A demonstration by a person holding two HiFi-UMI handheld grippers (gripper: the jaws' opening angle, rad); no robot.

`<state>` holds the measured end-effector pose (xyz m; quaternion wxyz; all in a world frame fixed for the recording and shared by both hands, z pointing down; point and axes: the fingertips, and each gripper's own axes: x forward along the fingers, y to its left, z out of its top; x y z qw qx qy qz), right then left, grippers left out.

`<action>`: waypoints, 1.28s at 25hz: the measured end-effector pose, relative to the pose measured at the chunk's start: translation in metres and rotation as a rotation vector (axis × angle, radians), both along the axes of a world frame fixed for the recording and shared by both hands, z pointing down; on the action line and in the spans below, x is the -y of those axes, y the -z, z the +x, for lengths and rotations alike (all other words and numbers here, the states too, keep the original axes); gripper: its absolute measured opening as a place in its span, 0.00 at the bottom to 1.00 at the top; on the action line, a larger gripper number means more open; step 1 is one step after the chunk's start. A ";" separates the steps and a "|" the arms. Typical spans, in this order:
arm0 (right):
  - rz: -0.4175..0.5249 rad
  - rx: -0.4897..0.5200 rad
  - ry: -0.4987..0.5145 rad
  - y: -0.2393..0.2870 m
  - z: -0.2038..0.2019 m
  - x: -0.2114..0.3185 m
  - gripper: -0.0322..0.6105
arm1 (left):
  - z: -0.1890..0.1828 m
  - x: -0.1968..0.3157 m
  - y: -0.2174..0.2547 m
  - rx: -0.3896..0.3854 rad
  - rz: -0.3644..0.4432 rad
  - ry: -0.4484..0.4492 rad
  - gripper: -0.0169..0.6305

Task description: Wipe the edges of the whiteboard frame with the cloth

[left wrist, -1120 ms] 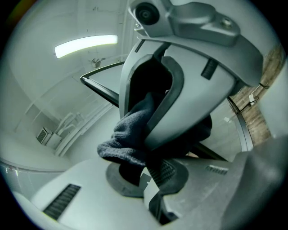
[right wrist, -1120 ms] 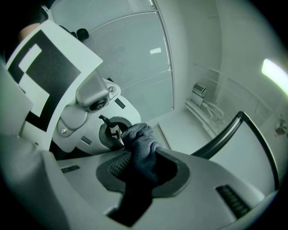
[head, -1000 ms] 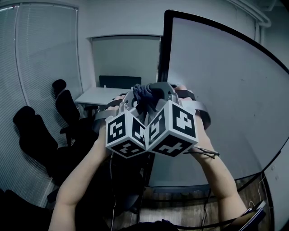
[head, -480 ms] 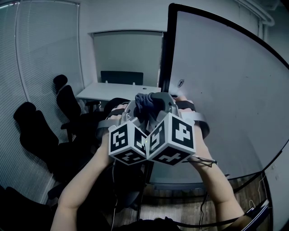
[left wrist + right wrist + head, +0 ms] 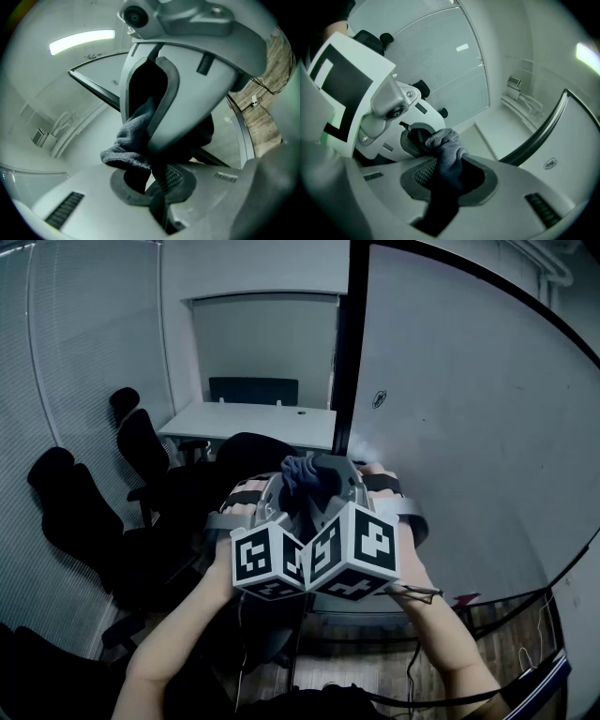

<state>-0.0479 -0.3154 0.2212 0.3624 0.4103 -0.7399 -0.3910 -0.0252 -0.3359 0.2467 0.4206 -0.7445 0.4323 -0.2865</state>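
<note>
Pinching one dark cloth (image 5: 299,470) between them, the left gripper (image 5: 154,180) and the right gripper (image 5: 440,180) sit pressed side by side, each with its jaws closed on the fabric. This shared hold probably keeps the wad firm enough not to slip while rubbing. The bunched cloth sticks out past the jaw tips, just beside the black upright edge of the whiteboard frame (image 5: 344,371), likely so that fabric rather than plastic meets the edge, though I cannot tell whether it touches the frame.
</note>
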 end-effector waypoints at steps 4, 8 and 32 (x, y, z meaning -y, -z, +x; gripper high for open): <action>-0.007 -0.004 -0.030 -0.018 0.003 -0.001 0.21 | 0.005 -0.005 -0.016 -0.007 -0.020 -0.015 0.05; -0.041 -0.010 -0.047 -0.040 0.005 -0.003 0.21 | 0.006 -0.008 -0.039 0.023 -0.039 -0.017 0.05; -0.323 0.138 -0.064 -0.162 0.011 -0.010 0.20 | 0.008 -0.019 -0.166 0.093 -0.239 -0.015 0.05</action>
